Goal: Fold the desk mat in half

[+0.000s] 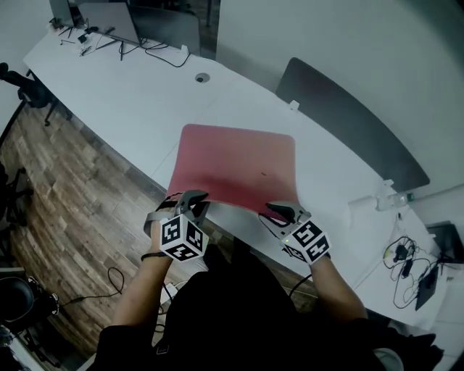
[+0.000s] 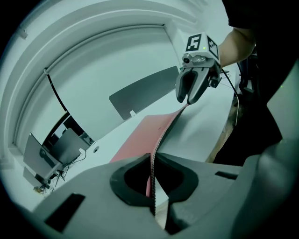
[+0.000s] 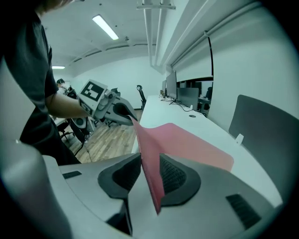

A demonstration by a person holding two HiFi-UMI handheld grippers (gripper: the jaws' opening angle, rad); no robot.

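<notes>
A red desk mat point(image 1: 235, 163) lies on the white desk point(image 1: 130, 94), and its near edge is lifted off the surface. My left gripper point(image 1: 192, 203) is shut on the mat's near left corner; in the left gripper view the thin edge point(image 2: 152, 161) is pinched between the pads. My right gripper point(image 1: 286, 212) is at the near right corner. In the right gripper view the mat point(image 3: 187, 140) slants through the gap, and the jaws stand visibly apart around that corner. Each gripper shows in the other's view: the right gripper point(image 2: 189, 91) and the left gripper point(image 3: 119, 112).
A dark grey panel point(image 1: 355, 127) stands along the desk's far right edge. A monitor and cables point(image 1: 109, 22) sit at the far left, with more cables point(image 1: 406, 253) at the right end. A cable hole point(image 1: 202, 77) lies beyond the mat. Wooden floor point(image 1: 65, 188) is on the left.
</notes>
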